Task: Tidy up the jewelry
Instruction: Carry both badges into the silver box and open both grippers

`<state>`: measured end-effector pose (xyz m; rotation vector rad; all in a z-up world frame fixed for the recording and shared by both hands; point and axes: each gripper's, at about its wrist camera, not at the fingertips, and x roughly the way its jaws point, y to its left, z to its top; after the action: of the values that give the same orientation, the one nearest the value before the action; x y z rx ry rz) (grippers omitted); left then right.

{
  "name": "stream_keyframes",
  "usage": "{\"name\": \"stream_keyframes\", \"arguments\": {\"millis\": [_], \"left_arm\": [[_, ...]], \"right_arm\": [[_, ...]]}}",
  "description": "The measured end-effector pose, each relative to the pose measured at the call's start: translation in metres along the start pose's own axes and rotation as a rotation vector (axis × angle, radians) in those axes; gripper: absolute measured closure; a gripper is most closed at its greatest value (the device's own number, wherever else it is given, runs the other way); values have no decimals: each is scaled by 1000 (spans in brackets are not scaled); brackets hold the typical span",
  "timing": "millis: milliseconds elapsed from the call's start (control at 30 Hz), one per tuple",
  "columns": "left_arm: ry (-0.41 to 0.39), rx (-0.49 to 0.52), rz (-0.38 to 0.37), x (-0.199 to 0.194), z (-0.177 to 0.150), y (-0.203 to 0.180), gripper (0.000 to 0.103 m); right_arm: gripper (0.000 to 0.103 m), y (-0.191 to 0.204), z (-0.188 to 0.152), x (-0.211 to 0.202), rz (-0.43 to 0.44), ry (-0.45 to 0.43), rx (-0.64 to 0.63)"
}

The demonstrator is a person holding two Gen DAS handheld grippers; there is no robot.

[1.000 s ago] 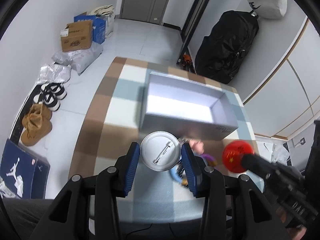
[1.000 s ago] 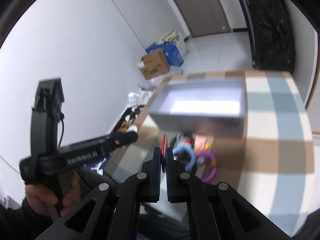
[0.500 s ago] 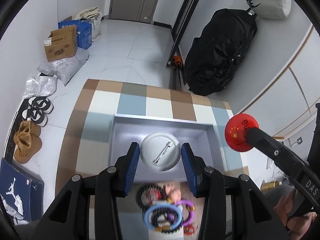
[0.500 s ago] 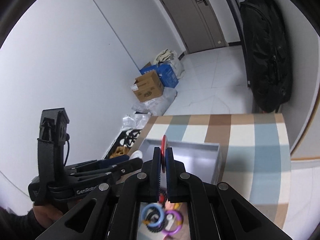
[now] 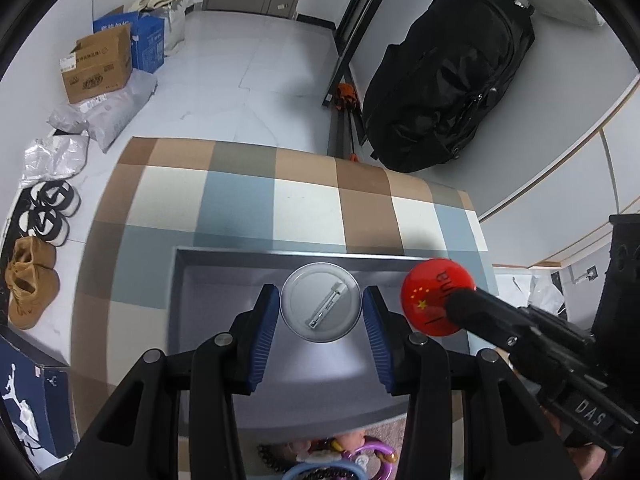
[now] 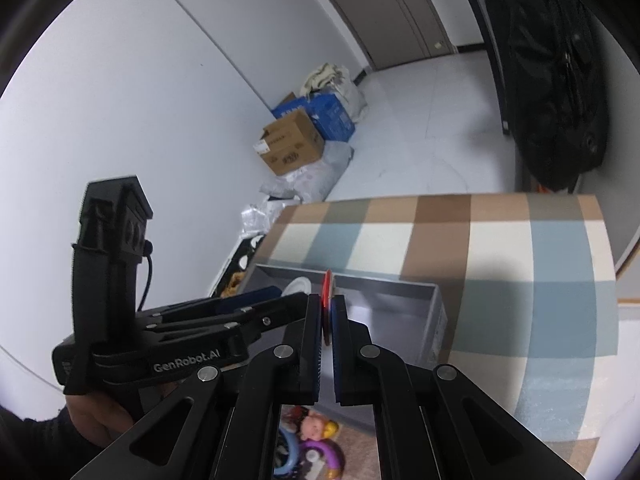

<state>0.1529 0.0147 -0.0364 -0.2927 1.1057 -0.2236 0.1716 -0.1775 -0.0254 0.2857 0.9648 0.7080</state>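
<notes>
My left gripper is shut on a round silver pin badge, its back and clasp facing the camera, held over the open grey box. My right gripper is shut on a red badge with yellow stars, which appears edge-on as the red badge in its own view, above the box's right part. The box looks empty inside. A pile of bracelets and trinkets lies on the table just in front of the box, also visible as the pile. The left gripper sits to the right gripper's left.
The box stands on a checked brown, blue and white tablecloth. Beyond the table's far edge are a black bag, cardboard boxes, plastic bags and shoes on the floor. A hand grips the left tool.
Both grippers moved forward with their badges, from above the trinket pile to over the open box. The pile has slid to the bottom of both views.
</notes>
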Motion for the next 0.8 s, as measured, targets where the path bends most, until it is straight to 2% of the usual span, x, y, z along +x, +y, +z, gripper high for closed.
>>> {"name": "stream_keyframes", "arguments": {"millis": [167, 367, 433, 500, 533, 567, 600, 667, 700, 733, 800], "left_arm": [[3, -5, -19, 3, 1, -2, 66], [-31, -5, -28, 7, 7, -3, 65], [-34, -19, -47, 7, 9, -1, 65], [-34, -30, -55, 6, 11, -1, 56], [-35, -34, -57, 6, 11, -2, 44], [-50, -40, -72, 4, 11, -1, 38], [-66, -44, -82, 1, 11, -1, 37], [-68, -44, -76, -2, 11, -2, 36], [-67, -40, -79, -2, 11, -3, 36], [-72, -37, -79, -4, 11, -4, 36], [-95, -21, -61, -10, 9, -6, 36]], "right_arm": [[99, -8, 3, 6, 14, 7, 29], [99, -8, 3, 11, 11, 16, 31], [96, -10, 3, 12, 13, 21, 45], [96, -13, 4, 10, 29, 16, 63], [96, -13, 5, 8, 34, 10, 63], [95, -13, 6, 5, 27, -1, 61], [94, -13, 7, 2, 24, -13, 61], [89, -13, 8, -4, 28, -27, 62], [79, -13, 8, -8, 18, -40, 66], [64, -14, 8, -10, 14, -47, 69], [47, -15, 9, -17, 3, -68, 74]]}}
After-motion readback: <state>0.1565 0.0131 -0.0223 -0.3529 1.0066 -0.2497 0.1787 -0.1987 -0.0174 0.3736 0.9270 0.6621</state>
